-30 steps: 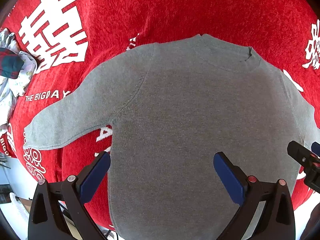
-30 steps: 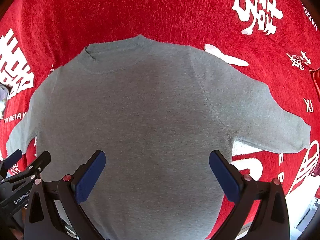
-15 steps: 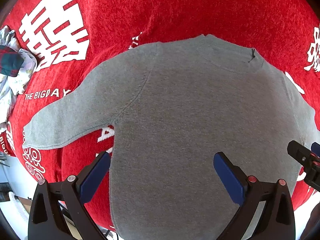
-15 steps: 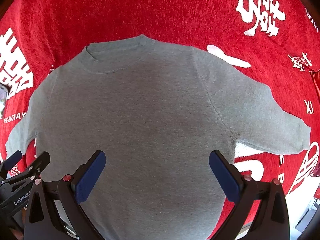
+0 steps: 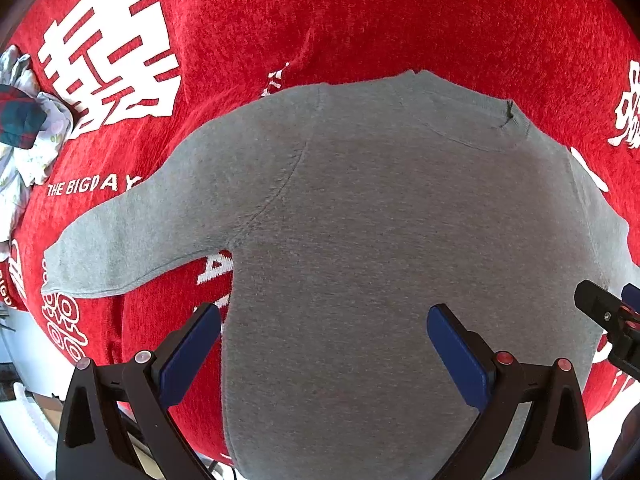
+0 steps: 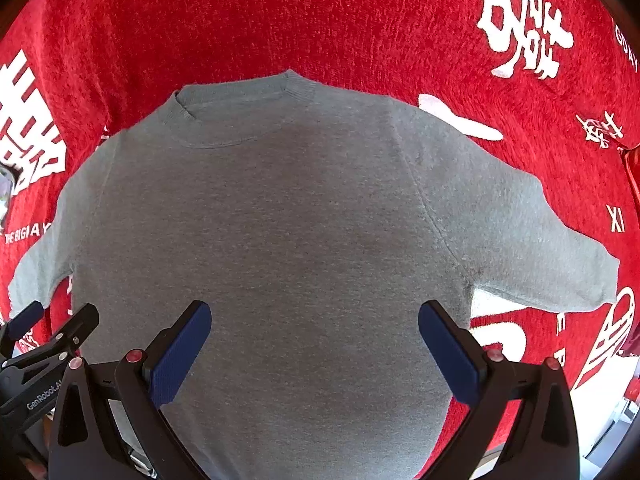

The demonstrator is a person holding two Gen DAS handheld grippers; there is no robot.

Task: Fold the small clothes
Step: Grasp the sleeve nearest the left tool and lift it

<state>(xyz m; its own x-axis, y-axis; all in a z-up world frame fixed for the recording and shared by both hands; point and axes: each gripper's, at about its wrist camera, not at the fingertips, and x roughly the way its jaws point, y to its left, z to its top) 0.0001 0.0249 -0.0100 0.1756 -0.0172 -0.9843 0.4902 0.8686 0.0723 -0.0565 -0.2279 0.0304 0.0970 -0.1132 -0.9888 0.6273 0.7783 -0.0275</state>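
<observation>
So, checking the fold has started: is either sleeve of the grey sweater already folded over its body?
No: in the right wrist view the grey sweater lies flat on the red cloth, both sleeves spread outward.

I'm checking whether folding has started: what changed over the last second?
Almost nothing. The sweater slid a touch rightward in the left wrist view, so the left claw likely drifted slightly; nothing was gripped or released. Both claws, the right too, hang open above the sweater, which lies flat on the red cloth, sleeves spread, unfolded.
</observation>
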